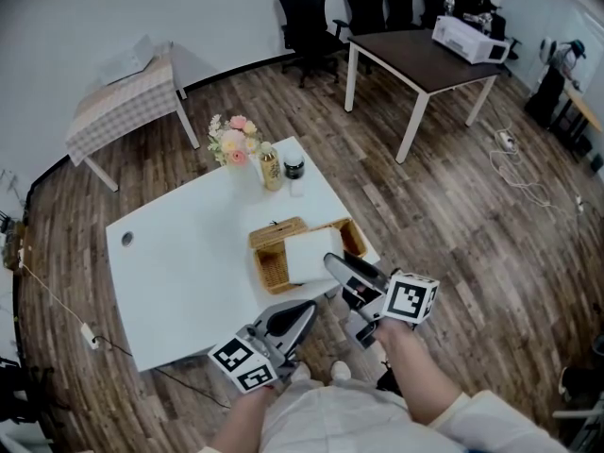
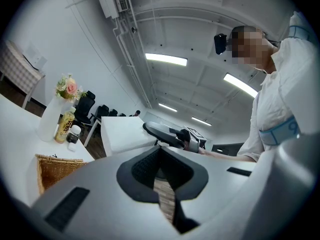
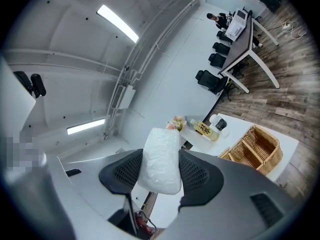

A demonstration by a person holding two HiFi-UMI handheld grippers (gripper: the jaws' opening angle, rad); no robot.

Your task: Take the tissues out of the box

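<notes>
A white plastic-wrapped tissue pack [image 1: 310, 253] is clamped between the pads of my right gripper [image 1: 332, 265], which is shut on it. In the head view the pack hangs over the wicker basket [image 1: 271, 264] at the table's near edge. The right gripper view shows the tissue pack [image 3: 161, 159] squeezed between the two dark pads of the right gripper [image 3: 160, 170], with the basket [image 3: 256, 146] lower right. My left gripper [image 1: 308, 308] is off the table's near edge, jaws together and empty. In its own view the left gripper [image 2: 161, 159] looks at the pack [image 2: 125, 134] and the basket [image 2: 54, 170].
On the white table [image 1: 179, 262], behind the basket, stand a flower bouquet [image 1: 233, 140], a yellow-labelled bottle [image 1: 271, 168] and a small dark-capped jar [image 1: 293, 167]. A dark table [image 1: 420, 59] with office chairs and a checked-cloth table [image 1: 123, 102] stand farther off on the wooden floor.
</notes>
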